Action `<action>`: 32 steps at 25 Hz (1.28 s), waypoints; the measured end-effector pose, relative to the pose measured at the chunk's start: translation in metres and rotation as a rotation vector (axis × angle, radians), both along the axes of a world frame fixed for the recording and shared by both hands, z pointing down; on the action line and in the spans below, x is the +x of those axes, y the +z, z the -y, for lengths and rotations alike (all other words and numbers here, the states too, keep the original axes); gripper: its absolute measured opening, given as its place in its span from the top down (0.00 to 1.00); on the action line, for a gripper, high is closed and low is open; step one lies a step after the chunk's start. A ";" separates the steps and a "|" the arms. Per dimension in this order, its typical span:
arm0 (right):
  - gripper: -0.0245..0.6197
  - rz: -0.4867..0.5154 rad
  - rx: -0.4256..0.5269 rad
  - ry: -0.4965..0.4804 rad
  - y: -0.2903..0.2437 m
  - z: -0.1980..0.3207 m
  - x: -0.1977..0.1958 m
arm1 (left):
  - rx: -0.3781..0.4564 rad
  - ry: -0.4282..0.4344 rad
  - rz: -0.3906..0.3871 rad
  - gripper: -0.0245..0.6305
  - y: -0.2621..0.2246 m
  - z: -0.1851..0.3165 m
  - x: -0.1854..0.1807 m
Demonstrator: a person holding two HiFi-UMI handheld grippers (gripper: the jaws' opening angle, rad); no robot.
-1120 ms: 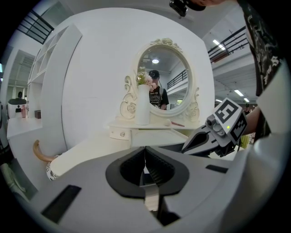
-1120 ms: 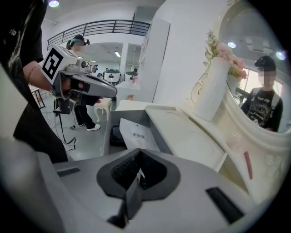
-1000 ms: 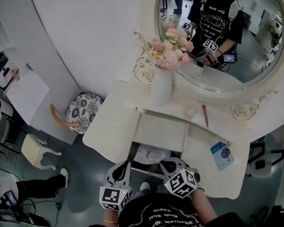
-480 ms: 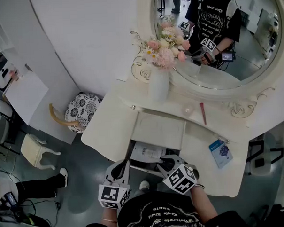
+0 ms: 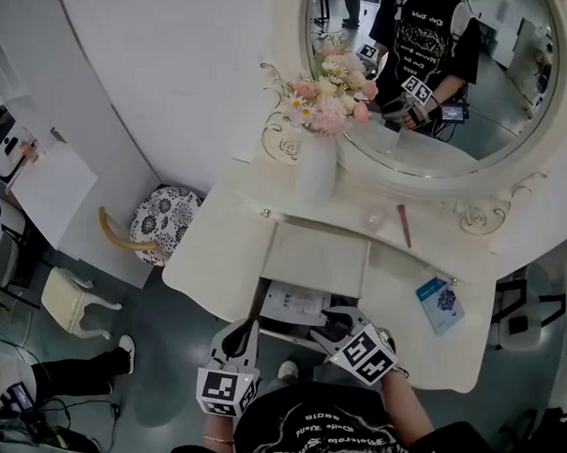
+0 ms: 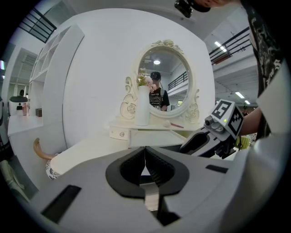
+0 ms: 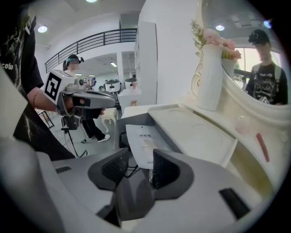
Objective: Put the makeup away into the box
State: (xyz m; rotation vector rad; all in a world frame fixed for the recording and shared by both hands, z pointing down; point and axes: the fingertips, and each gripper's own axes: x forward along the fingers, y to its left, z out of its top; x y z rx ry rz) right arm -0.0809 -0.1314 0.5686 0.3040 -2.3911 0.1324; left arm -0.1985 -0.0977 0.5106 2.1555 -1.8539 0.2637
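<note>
White dressing table [image 5: 215,261] bears vase [image 5: 317,177], booklet [image 5: 441,305], red stick [image 5: 405,227], perhaps lipstick.

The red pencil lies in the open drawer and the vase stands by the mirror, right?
Not quite: the red pencil lies on the tabletop below the mirror, not in the drawer. The head view shows it. The vase does stand by the mirror.

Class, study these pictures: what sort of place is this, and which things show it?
Most likely a dressing corner, perhaps staged inside a larger hall: a white dressing table with an ornate oval mirror, a vase of flowers on it, and a patterned stool beside it.
</note>
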 end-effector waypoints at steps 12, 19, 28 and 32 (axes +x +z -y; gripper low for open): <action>0.59 0.073 0.006 0.061 -0.013 0.005 0.001 | 0.005 0.030 0.002 0.94 -0.002 0.005 0.007; 0.58 0.131 -0.001 0.132 -0.025 0.009 0.007 | 0.012 0.065 0.001 0.94 -0.005 0.010 0.014; 0.58 0.206 0.035 0.230 -0.041 0.017 0.022 | 0.024 0.136 0.009 0.94 -0.005 0.019 0.028; 0.58 0.215 0.050 0.266 -0.043 0.020 0.032 | 0.028 0.159 0.009 0.94 -0.006 0.023 0.033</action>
